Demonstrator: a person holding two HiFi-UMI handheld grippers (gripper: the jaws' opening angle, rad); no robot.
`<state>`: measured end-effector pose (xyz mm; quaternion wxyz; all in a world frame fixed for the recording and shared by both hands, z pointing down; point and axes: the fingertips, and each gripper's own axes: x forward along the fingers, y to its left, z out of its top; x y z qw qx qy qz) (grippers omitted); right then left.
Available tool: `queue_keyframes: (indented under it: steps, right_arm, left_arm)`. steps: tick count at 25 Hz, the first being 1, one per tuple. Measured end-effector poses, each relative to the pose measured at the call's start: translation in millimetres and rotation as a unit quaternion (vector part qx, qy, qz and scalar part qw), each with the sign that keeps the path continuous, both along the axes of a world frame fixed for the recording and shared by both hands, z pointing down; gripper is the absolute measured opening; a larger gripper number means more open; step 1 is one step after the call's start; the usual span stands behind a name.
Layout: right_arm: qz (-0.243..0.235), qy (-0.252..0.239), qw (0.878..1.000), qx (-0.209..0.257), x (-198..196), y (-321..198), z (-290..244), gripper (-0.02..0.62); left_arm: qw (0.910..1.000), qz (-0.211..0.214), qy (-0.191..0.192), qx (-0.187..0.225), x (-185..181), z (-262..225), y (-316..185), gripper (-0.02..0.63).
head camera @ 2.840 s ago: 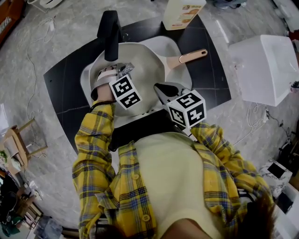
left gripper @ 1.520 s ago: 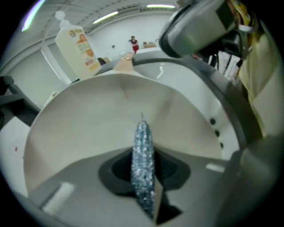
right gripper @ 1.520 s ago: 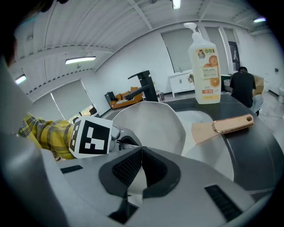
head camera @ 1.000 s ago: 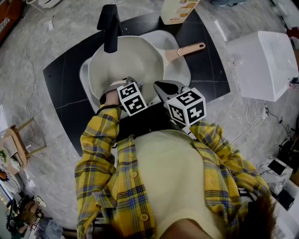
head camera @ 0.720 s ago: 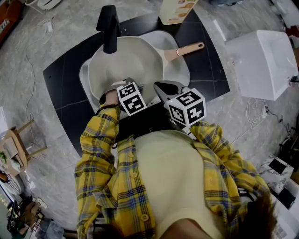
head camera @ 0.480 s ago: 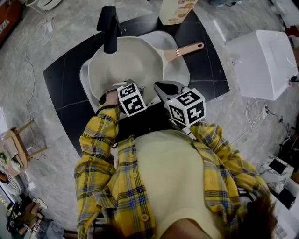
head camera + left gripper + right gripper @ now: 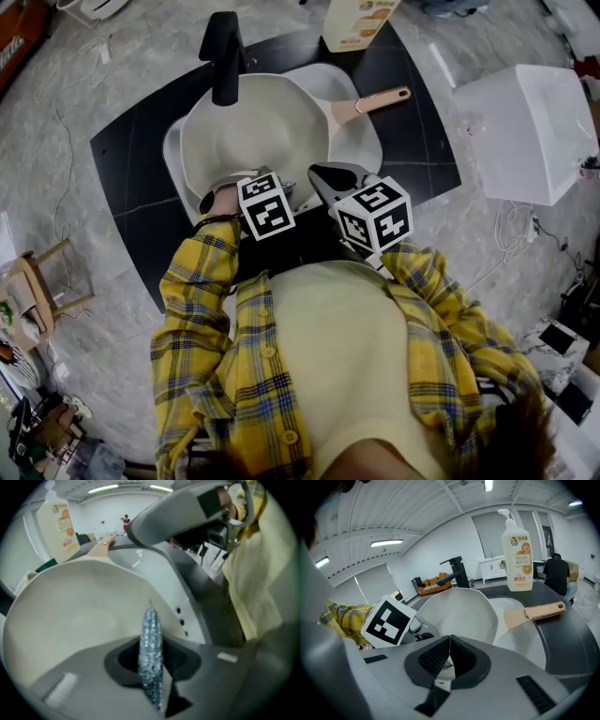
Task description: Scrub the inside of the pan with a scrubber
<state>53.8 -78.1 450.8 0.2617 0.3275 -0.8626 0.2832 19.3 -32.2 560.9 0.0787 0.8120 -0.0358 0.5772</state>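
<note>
Over pan [image 7: 253,131] | left gripper [image 7: 150,665] clamps scrubber [image 7: 150,637], visible only in its view | right gripper [image 7: 449,656] closed

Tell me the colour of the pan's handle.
The pan's handle is peach-pink with a shiny metallic edge at its end; it shows best in the right gripper view.

White walls [image 7: 436,555], strip lights [image 7: 386,542] overhead (on a ribbed ceiling [image 7: 417,508]), grey marbled floor [image 7: 112,309].
</note>
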Motion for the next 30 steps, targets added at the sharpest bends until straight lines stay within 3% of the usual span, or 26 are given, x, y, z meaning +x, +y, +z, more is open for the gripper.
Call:
queue_keyframes:
  steps: [8, 17, 26, 30]
  right_arm:
    - [-0.01, -0.007, 1.0, 0.003, -6.0, -0.2, -3.9, 0.014]
    - [-0.011, -0.005, 1.0, 0.016, -6.3, -9.1, -8.4, 0.014]
    - [-0.022, -0.007, 1.0, 0.019, -14.6, -14.9, -11.0, 0.014]
    - [-0.026, -0.008, 0.999, 0.019, -17.3, -15.2, -10.8, 0.014]
  left_arm:
    - [0.9998, -0.006, 0.019, -0.009, 0.2, -12.3, 8.1, 0.091]
    - [0.9924, -0.094, 0.077, 0.021, -7.2, -42.8, -0.9, 0.091]
    - [0.9703, -0.179, 0.144, 0.076, -16.2, -74.8, -9.3, 0.091]
    - [0.9515, -0.227, 0.183, 0.097, -22.0, -91.8, -14.0, 0.091]
